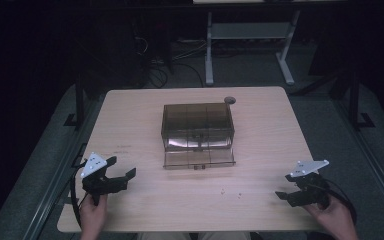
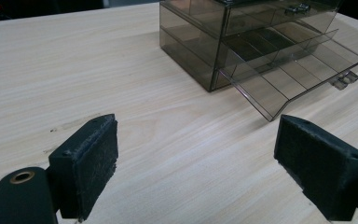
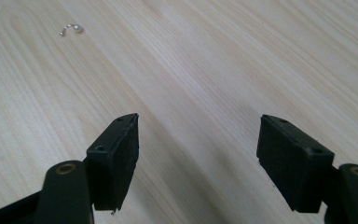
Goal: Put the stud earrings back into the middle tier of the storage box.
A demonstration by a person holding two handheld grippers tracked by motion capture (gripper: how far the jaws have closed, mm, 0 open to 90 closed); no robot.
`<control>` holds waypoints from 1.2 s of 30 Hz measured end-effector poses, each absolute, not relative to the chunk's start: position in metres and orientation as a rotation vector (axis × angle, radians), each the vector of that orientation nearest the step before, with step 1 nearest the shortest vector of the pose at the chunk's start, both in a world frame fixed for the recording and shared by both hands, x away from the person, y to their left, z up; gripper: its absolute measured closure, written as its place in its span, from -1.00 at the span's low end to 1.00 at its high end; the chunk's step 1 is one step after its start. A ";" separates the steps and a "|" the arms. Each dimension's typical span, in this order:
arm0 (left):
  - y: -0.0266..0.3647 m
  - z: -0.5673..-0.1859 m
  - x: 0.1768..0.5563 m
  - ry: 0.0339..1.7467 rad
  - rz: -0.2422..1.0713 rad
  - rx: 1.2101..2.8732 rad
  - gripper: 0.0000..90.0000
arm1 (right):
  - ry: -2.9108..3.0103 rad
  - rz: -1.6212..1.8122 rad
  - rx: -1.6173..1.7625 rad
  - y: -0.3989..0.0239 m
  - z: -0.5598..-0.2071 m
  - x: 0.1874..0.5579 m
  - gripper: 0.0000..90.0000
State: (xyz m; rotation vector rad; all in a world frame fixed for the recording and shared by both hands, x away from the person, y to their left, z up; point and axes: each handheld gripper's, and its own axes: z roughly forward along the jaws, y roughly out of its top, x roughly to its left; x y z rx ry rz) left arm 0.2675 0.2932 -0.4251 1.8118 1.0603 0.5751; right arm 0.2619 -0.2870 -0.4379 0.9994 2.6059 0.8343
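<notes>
We see a pale wood worktop (image 1: 130, 130) with dark floor around it. Near its centre, toward 12 o'clock from us, stands a smoky clear drawer box (image 1: 197, 122); its lower drawer (image 1: 198, 158) is pulled out toward 6 o'clock, and through its clear walls we see dividers inside. In the left gripper view the box (image 2: 200, 42) sits at 1 o'clock, and the open drawer (image 2: 289, 77) juts out from it above the worktop.

The left gripper (image 1: 121, 172) rests at 8 o'clock on the worktop, held by a hand (image 1: 93, 216), its jaws spread wide and holding nothing. The right gripper (image 1: 281, 193) sits at 4 o'clock, held by the other hand (image 1: 336, 220), its jaws also wide apart around bare wood.

A small round dark thing (image 1: 229, 100) lies at the far edge, just beside the box's back right corner. A few tiny pale bits (image 1: 231, 192) lie at 6 o'clock between the grippers; in the right gripper view one shows as a small shiny curved piece (image 3: 71, 29) at 11 o'clock.
</notes>
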 end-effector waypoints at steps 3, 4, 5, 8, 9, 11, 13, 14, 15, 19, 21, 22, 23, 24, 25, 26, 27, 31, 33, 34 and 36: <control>0.296 -0.425 0.265 1.062 0.585 1.807 -0.71 | 2.625 0.830 0.974 -0.281 -0.433 0.265 -0.34; 0.297 -0.424 0.264 1.070 0.584 1.798 -0.71 | 2.628 0.831 0.960 -0.279 -0.431 0.266 -0.34; 0.297 -0.424 0.264 1.070 0.584 1.798 -0.71 | 2.628 0.831 0.960 -0.279 -0.431 0.266 -0.34; 0.301 -0.425 0.264 1.080 0.588 1.786 -0.71 | 2.647 0.826 0.927 -0.269 -0.424 0.270 -0.34; 0.302 -0.425 0.265 1.082 0.586 1.786 -0.71 | 2.654 0.821 0.920 -0.266 -0.422 0.271 -0.34; 0.303 -0.425 0.265 1.083 0.584 1.784 -0.71 | 2.661 0.824 0.902 -0.262 -0.419 0.271 -0.34; 0.303 -0.425 0.265 1.084 0.581 1.778 -0.71 | 2.668 0.825 0.895 -0.259 -0.417 0.272 -0.33; 0.303 -0.424 0.264 1.083 0.582 1.774 -0.71 | 2.674 0.820 0.889 -0.256 -0.416 0.272 -0.33; 0.302 -0.423 0.264 1.077 0.586 1.773 -0.71 | 2.683 0.815 0.878 -0.254 -0.415 0.272 -0.31; 0.300 -0.423 0.264 1.067 0.591 1.779 -0.71 | 2.712 0.806 0.857 -0.246 -0.408 0.273 -0.25; 0.299 -0.424 0.264 1.063 0.596 1.790 -0.71 | 2.726 0.802 0.847 -0.242 -0.403 0.273 -0.21; 0.299 -0.424 0.264 1.065 0.595 1.793 -0.71 | 2.730 0.796 0.842 -0.240 -0.401 0.274 -0.20; 0.299 -0.424 0.264 1.066 0.595 1.794 -0.71 | 2.739 0.790 0.842 -0.238 -0.399 0.275 -0.19; 0.299 -0.424 0.264 1.066 0.597 1.794 -0.71 | 2.750 0.775 0.833 -0.236 -0.398 0.276 -0.18; 0.299 -0.423 0.263 1.065 0.598 1.789 -0.71 | 2.760 0.763 0.824 -0.233 -0.396 0.277 -0.17; 0.299 -0.423 0.263 1.065 0.603 1.784 -0.71 | 2.769 0.753 0.818 -0.231 -0.396 0.279 -0.15; 0.299 -0.422 0.263 1.063 0.609 1.784 -0.71 | 2.779 0.739 0.809 -0.228 -0.395 0.280 -0.14; 0.301 -0.423 0.263 1.065 0.611 1.790 -0.71 | 2.811 0.709 0.759 -0.217 -0.398 0.285 -0.07; 0.301 -0.423 0.264 1.068 0.609 1.788 -0.71 | 2.825 0.695 0.744 -0.211 -0.400 0.287 -0.04; 0.301 -0.423 0.264 1.066 0.611 1.788 -0.71 | 2.833 0.688 0.731 -0.207 -0.401 0.287 -0.03; 0.300 -0.422 0.264 1.067 0.614 1.786 -0.71 | 2.849 0.672 0.712 -0.201 -0.403 0.288 0.01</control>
